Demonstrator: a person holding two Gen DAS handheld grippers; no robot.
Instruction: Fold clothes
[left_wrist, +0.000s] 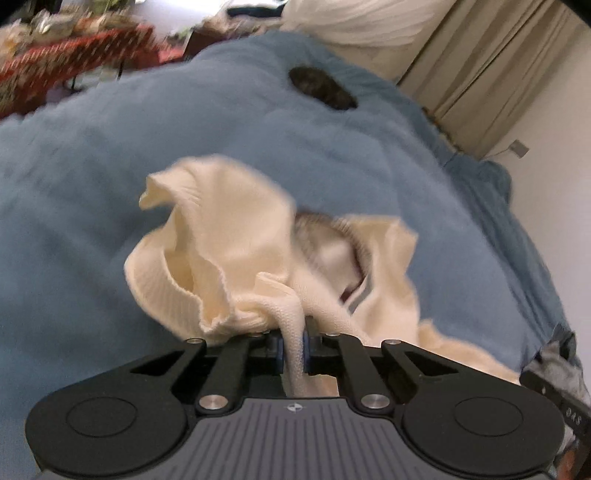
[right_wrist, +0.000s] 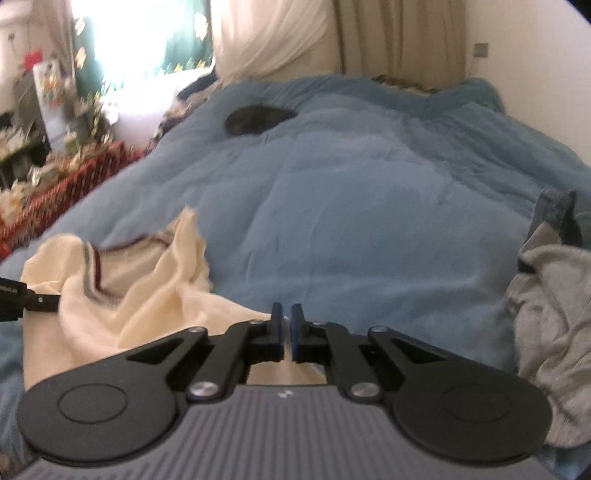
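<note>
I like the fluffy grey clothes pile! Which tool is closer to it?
Right. The right tool is beside the grey pile; the left tool is further off, clamping the cream sweater.

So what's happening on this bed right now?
A person with a handheld gripper in each hand is starting to fold a cream sweater on a blue duvet. The left gripper is shut on a bunched strip of the sweater. The right gripper is shut too, at the sweater's near edge; whether it holds any fabric can't be told. The sweater is still crumpled, not laid flat. A grey garment waits to the right, and a dark object lies farther up the bed.
</note>
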